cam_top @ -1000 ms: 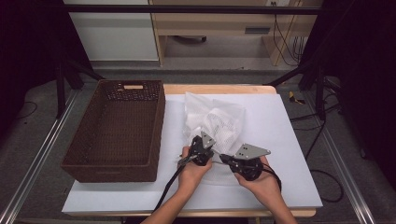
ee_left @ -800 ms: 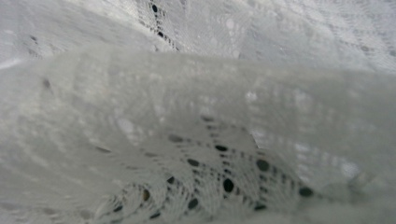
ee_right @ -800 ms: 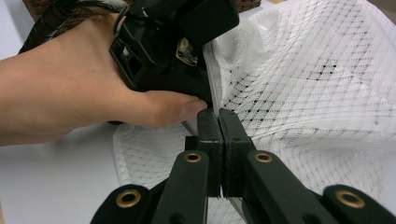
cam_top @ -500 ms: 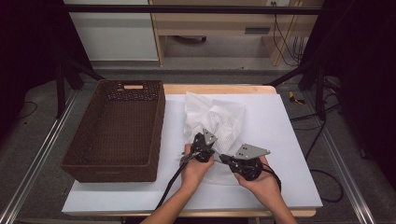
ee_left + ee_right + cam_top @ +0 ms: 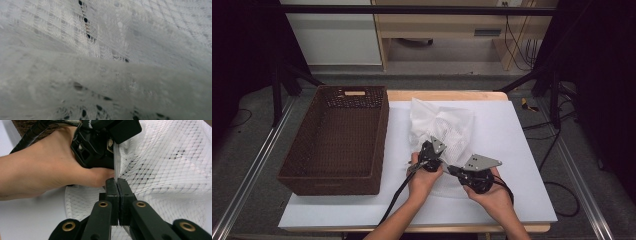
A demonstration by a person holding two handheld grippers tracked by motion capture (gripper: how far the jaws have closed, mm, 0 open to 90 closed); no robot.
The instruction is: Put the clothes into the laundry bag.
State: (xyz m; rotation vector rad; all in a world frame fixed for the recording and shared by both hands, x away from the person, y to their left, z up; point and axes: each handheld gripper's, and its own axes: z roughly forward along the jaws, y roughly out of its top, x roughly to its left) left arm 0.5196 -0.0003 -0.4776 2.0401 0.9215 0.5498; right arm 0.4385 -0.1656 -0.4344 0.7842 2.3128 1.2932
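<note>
From the high view, a white mesh cloth (image 5: 443,131) lay crumpled on the white table (image 5: 522,165), just right of a brown wicker basket (image 5: 337,142) that stood at the table's left side. The person's 2 hands came in from the bottom edge and met at the cloth's near edge. The left gripper (image 5: 430,152) pointed into the cloth, its tips buried in the folds. The right gripper (image 5: 452,170) sat just beside it, pointing left toward it, with its grey plate on top.

In the left gripper view, the cloth (image 5: 125,62) pressed right up against the camera, a blurred fold across the middle and fine netting with small dark holes above it. The jaws were hidden behind the fabric; they were pressed together, and what they pinched could not be told.

In the right gripper view, the right gripper (image 5: 117,181) had its 2 black jaws pressed together on a thin edge of the cloth (image 5: 165,167), which rose taut from between the tips. The left hand (image 5: 50,172) held the left gripper (image 5: 113,150) just beyond, touching that same edge.
</note>
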